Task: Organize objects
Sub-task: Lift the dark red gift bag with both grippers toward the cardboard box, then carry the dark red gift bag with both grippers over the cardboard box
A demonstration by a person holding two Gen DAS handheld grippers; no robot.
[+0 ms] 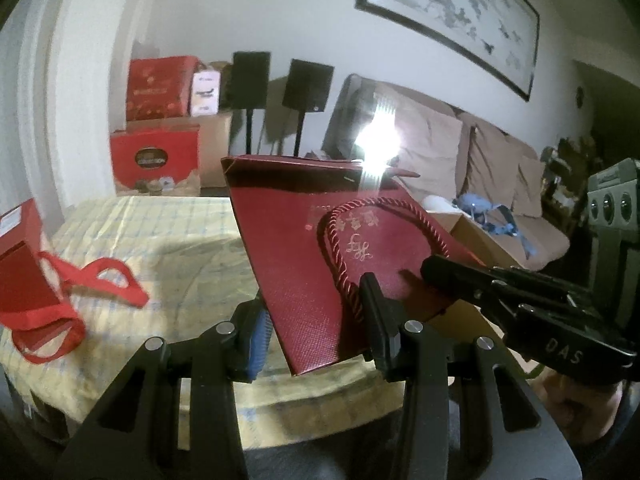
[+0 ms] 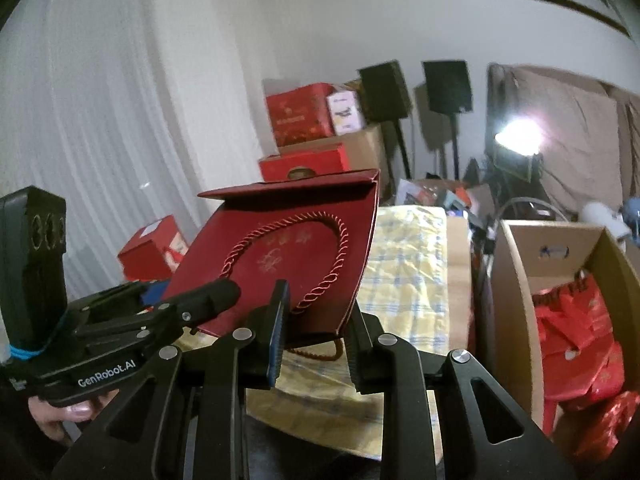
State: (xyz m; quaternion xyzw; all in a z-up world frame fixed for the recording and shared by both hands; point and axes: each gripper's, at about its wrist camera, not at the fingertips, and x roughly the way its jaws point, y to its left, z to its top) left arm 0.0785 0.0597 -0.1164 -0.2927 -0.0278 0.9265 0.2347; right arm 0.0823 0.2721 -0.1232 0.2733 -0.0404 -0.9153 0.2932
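A flattened dark red paper gift bag (image 1: 320, 248) with a twisted rope handle (image 1: 336, 240) hangs tilted above the table, held by both grippers. My left gripper (image 1: 316, 328) is shut on its lower corner, the bag passing between the blue-padded finger and the other finger. My right gripper (image 1: 436, 276) comes in from the right and clamps the same end of the bag. In the right wrist view the bag (image 2: 288, 240) rises ahead of my right gripper (image 2: 318, 332), which is shut on its near edge. There my left gripper (image 2: 216, 296) grips from the left, with a hand beneath it.
A table under a yellow checked cloth (image 1: 160, 240) carries red bags with fabric handles (image 1: 36, 284) at its left. An open cardboard box (image 2: 516, 264) holding red bags stands at the right. Stacked red boxes (image 1: 156, 160), two speakers on stands, a bright lamp and a sofa (image 1: 500, 168) lie beyond.
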